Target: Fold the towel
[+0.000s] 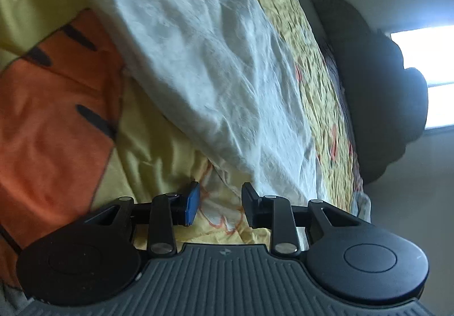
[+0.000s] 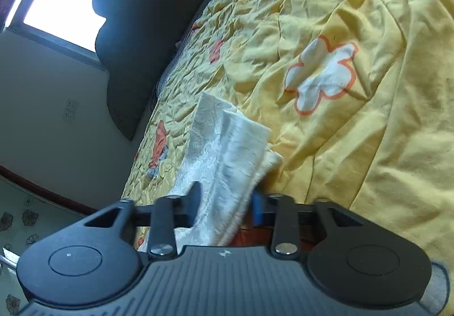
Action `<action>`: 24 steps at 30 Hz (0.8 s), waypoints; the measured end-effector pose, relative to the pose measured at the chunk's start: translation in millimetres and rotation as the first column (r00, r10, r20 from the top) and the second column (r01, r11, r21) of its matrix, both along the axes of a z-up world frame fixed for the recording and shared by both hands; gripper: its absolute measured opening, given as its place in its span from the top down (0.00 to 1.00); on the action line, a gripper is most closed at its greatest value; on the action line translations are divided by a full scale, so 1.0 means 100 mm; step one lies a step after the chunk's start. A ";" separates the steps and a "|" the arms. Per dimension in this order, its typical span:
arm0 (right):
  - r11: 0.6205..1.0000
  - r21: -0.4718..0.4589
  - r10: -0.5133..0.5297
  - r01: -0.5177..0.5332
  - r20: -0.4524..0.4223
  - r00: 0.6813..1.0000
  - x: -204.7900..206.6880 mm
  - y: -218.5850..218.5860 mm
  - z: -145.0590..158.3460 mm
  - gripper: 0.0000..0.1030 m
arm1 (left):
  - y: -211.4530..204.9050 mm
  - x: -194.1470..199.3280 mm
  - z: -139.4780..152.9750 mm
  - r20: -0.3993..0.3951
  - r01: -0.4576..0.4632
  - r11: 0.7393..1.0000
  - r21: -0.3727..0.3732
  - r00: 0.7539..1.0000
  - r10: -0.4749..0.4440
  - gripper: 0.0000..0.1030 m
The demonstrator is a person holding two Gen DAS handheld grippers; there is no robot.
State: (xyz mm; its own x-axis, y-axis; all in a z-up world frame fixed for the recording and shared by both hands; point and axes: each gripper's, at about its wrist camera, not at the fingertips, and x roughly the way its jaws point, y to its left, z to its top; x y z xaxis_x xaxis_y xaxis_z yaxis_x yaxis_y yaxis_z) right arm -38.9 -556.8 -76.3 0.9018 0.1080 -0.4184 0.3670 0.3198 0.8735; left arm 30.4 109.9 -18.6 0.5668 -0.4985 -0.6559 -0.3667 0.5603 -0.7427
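The white towel (image 1: 198,60) lies spread on the yellow bedspread (image 1: 159,157), stretching away from my left gripper (image 1: 220,205). That gripper is open, with only bedspread showing in the gap between its fingers, and the towel's near edge lies just beyond its fingertips. In the right wrist view a bunched, folded part of the towel (image 2: 227,145) rises from between the fingers of my right gripper (image 2: 227,205). Both of its pads press on the cloth, so it is shut on the towel. The towel's patterned side faces left there.
The crumpled yellow bedspread (image 2: 354,131) carries a white flower print (image 2: 320,74) and an orange patch with black stripes (image 1: 51,117). A dark headboard (image 2: 147,18) stands at the bed's far side under a bright window (image 2: 62,3). The wall holds sockets (image 2: 69,110).
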 end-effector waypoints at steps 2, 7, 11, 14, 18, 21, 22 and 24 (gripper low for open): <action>1.000 0.012 -0.004 0.003 0.019 1.000 0.00 -0.02 0.00 0.83 | 0.13 -0.03 0.01 0.007 -0.109 0.994 -0.003 0.994 0.109 0.63; 1.000 0.026 -0.001 0.000 0.055 0.999 0.02 -0.10 0.09 0.84 | 0.22 0.04 0.03 0.022 -0.265 0.964 -0.016 0.964 0.265 0.56; 0.999 0.026 0.036 -0.037 0.055 0.998 0.06 -0.15 0.14 0.83 | 0.10 0.07 0.12 0.077 -0.236 0.971 0.030 0.969 0.233 0.39; 0.998 0.026 0.049 -0.049 0.011 0.999 0.12 -0.13 0.12 0.82 | 0.11 0.04 0.10 0.068 -0.253 0.968 0.005 0.965 0.252 0.37; 0.998 0.001 0.065 -0.065 -0.016 0.998 0.14 -0.04 0.06 0.63 | 0.19 -0.02 0.08 0.071 -0.276 0.961 0.010 0.959 0.275 0.37; 0.998 0.010 0.062 -0.062 -0.004 0.998 0.11 0.01 0.01 0.49 | 0.28 0.02 0.08 0.072 -0.332 0.943 0.024 0.942 0.329 0.52; 0.998 0.006 0.056 -0.056 0.001 0.998 0.11 0.02 0.01 0.49 | 0.28 0.04 0.07 0.075 -0.336 0.940 0.063 0.941 0.331 0.75; 0.998 0.014 0.062 -0.062 0.013 0.998 0.12 0.03 -0.02 0.63 | 0.25 0.07 0.06 0.089 -0.322 0.936 0.146 0.946 0.312 0.83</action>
